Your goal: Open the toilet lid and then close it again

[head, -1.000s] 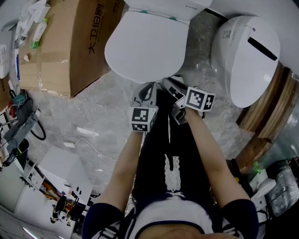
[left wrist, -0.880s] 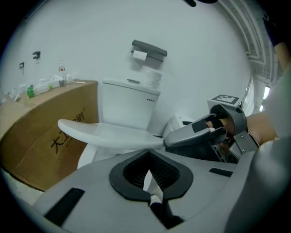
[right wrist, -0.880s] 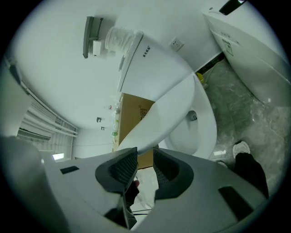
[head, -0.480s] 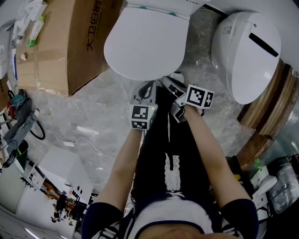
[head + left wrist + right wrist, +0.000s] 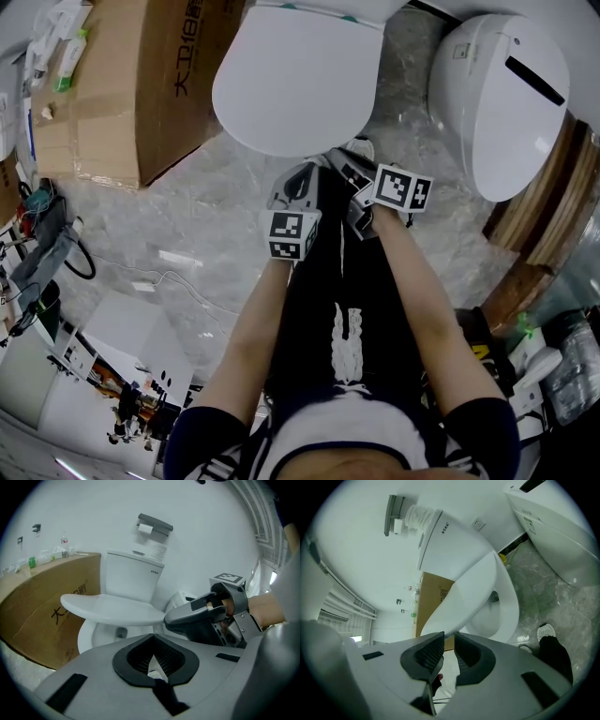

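Note:
The white toilet lid (image 5: 295, 80) hangs partly raised over the bowl (image 5: 93, 634), in front of the tank (image 5: 129, 576). My right gripper (image 5: 336, 161) is at the lid's front edge. In the right gripper view its jaws (image 5: 449, 637) stand almost together, with the lid (image 5: 464, 592) tapering into the narrow gap. The left gripper view shows that gripper (image 5: 171, 617) nipping the rim of the lid (image 5: 112, 609). My left gripper (image 5: 305, 173) sits just beside it, below the lid's edge. Its jaws (image 5: 152, 637) meet at the tips with nothing in them.
A big cardboard box (image 5: 131, 84) stands left of the toilet. A second white toilet (image 5: 502, 103) lies on wooden boards (image 5: 534, 244) at the right. Cables (image 5: 56, 253) and clutter fill the left floor. The person's shoe (image 5: 356, 150) is close under the bowl. A paper holder (image 5: 154, 524) hangs on the wall.
Hardly anything differs. The view has shifted a little, and both grippers stay at the lid's front edge.

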Demonstrator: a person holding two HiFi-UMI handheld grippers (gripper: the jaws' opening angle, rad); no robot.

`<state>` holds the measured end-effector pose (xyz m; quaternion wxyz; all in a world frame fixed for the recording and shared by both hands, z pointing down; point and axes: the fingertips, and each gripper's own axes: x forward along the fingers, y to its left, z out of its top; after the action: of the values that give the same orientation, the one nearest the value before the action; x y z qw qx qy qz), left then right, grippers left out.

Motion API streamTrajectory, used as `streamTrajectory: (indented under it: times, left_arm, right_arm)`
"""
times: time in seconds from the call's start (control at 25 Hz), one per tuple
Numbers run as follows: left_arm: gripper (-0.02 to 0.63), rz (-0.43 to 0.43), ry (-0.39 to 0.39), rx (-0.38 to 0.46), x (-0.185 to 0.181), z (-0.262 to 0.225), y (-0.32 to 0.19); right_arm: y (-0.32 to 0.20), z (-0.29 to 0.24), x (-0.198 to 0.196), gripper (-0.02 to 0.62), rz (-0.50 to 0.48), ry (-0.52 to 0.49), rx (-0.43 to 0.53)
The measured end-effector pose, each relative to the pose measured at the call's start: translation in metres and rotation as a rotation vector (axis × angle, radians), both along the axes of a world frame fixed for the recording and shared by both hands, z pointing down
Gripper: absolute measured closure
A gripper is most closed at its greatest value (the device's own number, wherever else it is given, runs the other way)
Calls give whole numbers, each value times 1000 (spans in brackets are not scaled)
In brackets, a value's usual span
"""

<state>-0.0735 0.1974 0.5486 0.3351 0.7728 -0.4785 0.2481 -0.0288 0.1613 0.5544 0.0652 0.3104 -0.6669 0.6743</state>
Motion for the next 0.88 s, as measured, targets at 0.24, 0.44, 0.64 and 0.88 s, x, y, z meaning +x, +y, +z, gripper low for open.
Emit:
streamTrajectory:
  times: [0.24, 0.44, 0.64, 0.88]
  left_arm:
    - [600, -1, 9, -13, -5, 2, 10]
    - [600, -13, 2, -13, -16, 8, 12]
    - [600, -19, -1, -17, -22, 16, 12]
    - [600, -9, 3, -30, -21, 26, 13]
  right_arm:
    - [10, 15, -2, 534, -3, 26, -20]
    - [22, 36, -6, 534, -31, 54, -45]
    - [32, 63, -8, 538, -45, 71, -74]
    - [42, 88, -12, 541, -67, 104, -109]
